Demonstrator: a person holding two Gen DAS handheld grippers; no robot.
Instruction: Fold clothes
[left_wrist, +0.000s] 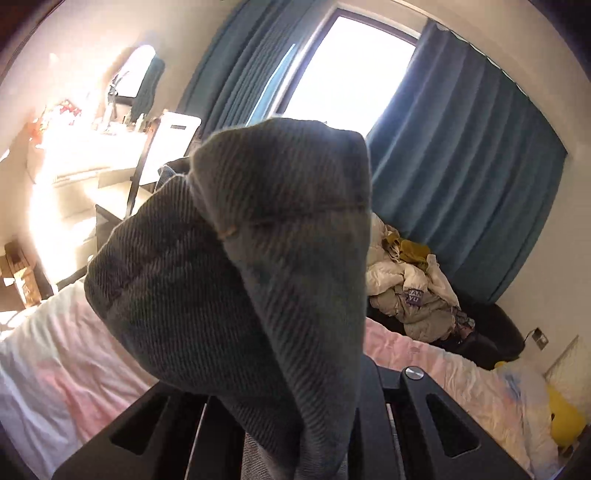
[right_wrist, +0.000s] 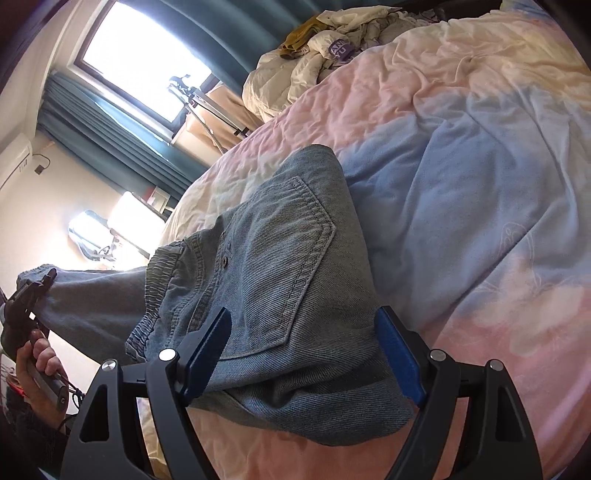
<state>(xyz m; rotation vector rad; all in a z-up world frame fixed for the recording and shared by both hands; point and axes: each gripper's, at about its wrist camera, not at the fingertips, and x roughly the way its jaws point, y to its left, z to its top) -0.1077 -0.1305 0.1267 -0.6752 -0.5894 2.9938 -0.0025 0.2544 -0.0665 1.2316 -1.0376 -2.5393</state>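
Blue denim jeans (right_wrist: 280, 266) lie on the bed, waistband and back pocket up, with one leg stretched off to the left. My right gripper (right_wrist: 304, 350) stands open, its blue pads (right_wrist: 208, 350) set wide over the seat of the jeans; the denim lies between and under them. At the far left a person's hand holds my left gripper (right_wrist: 37, 286), shut on the leg's hem and lifted above the bed. In the left wrist view the gathered hem (left_wrist: 240, 258) bunches up in front of the camera and hides the fingertips.
The bed has a crumpled pink, white and pale blue cover (right_wrist: 480, 184). A heap of cream and mustard clothes (left_wrist: 413, 280) sits on a dark seat beyond the bed. Teal curtains (left_wrist: 472, 147) frame a bright window. A yellow object (left_wrist: 565, 417) lies at the right.
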